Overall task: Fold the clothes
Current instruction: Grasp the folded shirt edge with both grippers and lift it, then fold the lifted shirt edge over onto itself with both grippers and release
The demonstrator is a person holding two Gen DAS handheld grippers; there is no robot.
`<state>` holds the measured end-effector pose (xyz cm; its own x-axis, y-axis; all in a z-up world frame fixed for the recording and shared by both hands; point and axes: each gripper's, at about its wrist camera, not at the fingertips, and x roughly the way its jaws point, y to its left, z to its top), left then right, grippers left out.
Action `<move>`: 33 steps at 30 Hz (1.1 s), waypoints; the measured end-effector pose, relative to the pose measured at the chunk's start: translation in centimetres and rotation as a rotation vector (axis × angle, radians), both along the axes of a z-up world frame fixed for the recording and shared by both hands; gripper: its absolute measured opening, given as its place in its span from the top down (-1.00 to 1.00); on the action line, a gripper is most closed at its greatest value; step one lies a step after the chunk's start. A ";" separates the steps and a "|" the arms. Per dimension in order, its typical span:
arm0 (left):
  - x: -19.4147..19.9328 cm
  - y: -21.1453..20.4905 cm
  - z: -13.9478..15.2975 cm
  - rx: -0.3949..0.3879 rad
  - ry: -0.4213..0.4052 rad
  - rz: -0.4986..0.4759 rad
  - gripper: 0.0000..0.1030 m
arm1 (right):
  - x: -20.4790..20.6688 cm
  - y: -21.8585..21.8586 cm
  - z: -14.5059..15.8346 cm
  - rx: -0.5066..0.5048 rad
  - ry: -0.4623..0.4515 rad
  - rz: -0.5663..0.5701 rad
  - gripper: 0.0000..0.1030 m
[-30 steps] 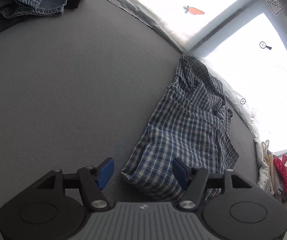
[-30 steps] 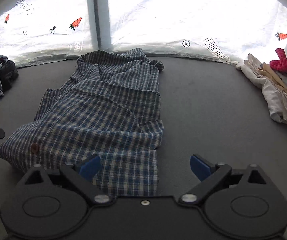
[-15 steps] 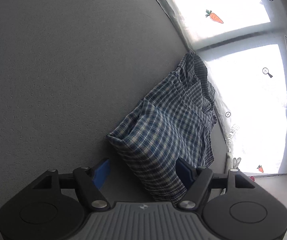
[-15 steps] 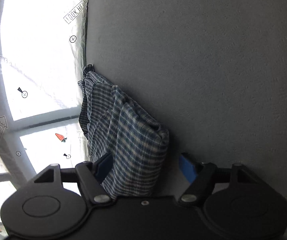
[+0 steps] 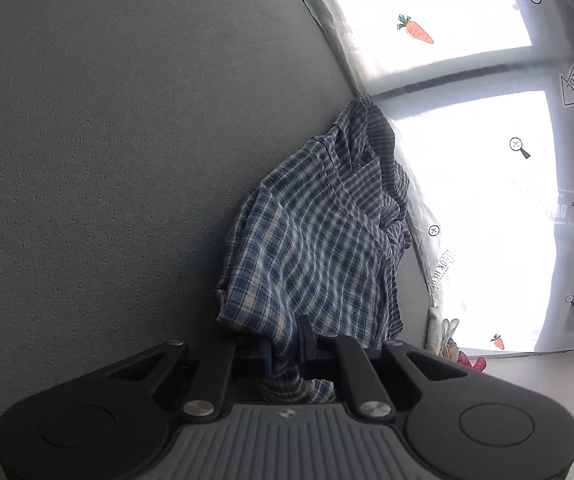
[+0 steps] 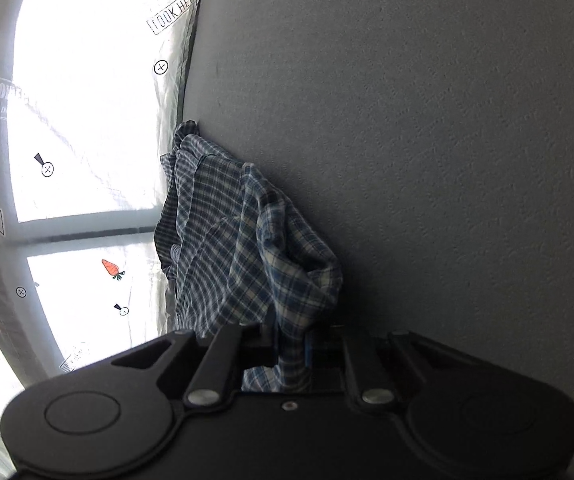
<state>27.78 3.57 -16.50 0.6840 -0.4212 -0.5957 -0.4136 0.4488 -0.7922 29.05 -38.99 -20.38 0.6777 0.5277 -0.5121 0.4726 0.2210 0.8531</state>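
While the checked shirt (image 5: 319, 248) is lying on the grey counter (image 5: 107, 160) with its far end up against the printed white curtain (image 5: 467, 200), you are taking it by the near hem with both tools at once. Your left gripper (image 5: 285, 350) is closing its jaws, and a bunch of the near-left corner is already caught between the blue pads. Your right gripper (image 6: 291, 346) is closing as well, with the near-right corner pinched up between its pads in the same way.

You are handling light, thin cotton here, soft and quite without stiffness, so it is likely sagging between your two grips and drooping wherever it is unsupported. It is not fragile, and the weave is probably giving the pads decent friction, though a shallow bite on one layer could slip out once you are lifting. Judging by the creases, you are working with cloth already doubled over on itself, so you are probably holding more than one layer on each side.

Those two near corners are the sensible hold for carrying the hem toward the collar at the far end. Keeping the hem taut between your hands should be stopping the middle from bunching.
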 end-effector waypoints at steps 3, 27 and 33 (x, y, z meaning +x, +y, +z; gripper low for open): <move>-1.5 0.1 1.4 -0.015 -0.007 -0.002 0.82 | -1.2 -0.5 1.7 0.013 -0.043 0.017 0.82; -9.4 0.1 7.3 -0.379 0.086 0.057 0.83 | -10.2 -4.2 9.5 0.292 0.114 -0.076 0.83; -7.5 0.0 7.5 -0.425 0.062 0.099 0.82 | -7.3 -3.9 9.7 0.309 0.100 -0.057 0.82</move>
<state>20.30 3.59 -8.99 0.7016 -0.5717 -0.4253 -0.4910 0.0446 -0.8700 21.73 -42.93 -10.64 0.6649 0.6314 -0.3990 0.5614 -0.0701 0.8246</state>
